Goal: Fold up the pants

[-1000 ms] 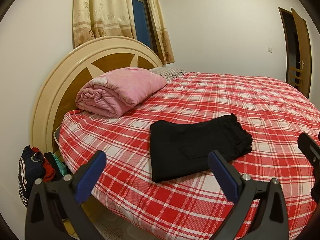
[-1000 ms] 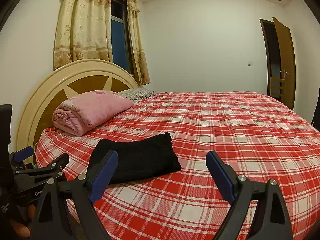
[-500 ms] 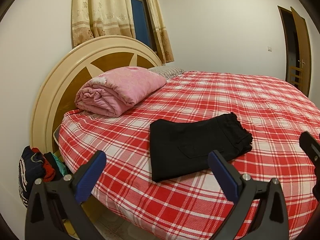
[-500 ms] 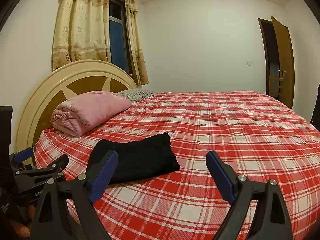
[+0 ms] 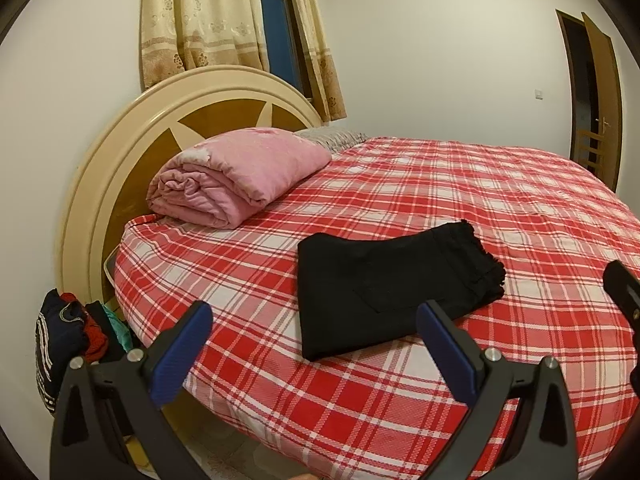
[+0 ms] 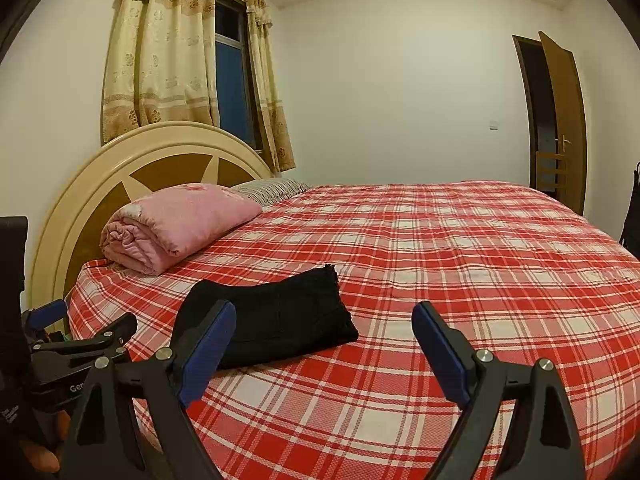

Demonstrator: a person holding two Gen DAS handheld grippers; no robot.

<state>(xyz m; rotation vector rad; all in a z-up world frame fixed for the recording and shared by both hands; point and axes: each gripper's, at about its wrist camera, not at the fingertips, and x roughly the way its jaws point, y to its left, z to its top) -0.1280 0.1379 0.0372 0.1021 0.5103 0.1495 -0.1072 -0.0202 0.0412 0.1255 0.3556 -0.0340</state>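
Note:
Black pants (image 5: 392, 288) lie folded into a compact rectangle on the red plaid bed (image 5: 500, 200), near its front edge. They also show in the right wrist view (image 6: 276, 316). My left gripper (image 5: 314, 344) is open and empty, held back from the bed edge in front of the pants. My right gripper (image 6: 324, 344) is open and empty, just right of the pants and above the bed edge. The left gripper also shows at the left edge of the right wrist view (image 6: 80, 340).
A rolled pink blanket (image 5: 236, 176) lies by the round headboard (image 5: 120, 152), with a striped pillow (image 5: 332, 138) behind it. A pile of clothes (image 5: 76, 336) sits on the floor left of the bed. A door (image 6: 560, 120) stands open at the far right.
Both grippers have barely moved; the views shift only slightly. The pants lie as before.

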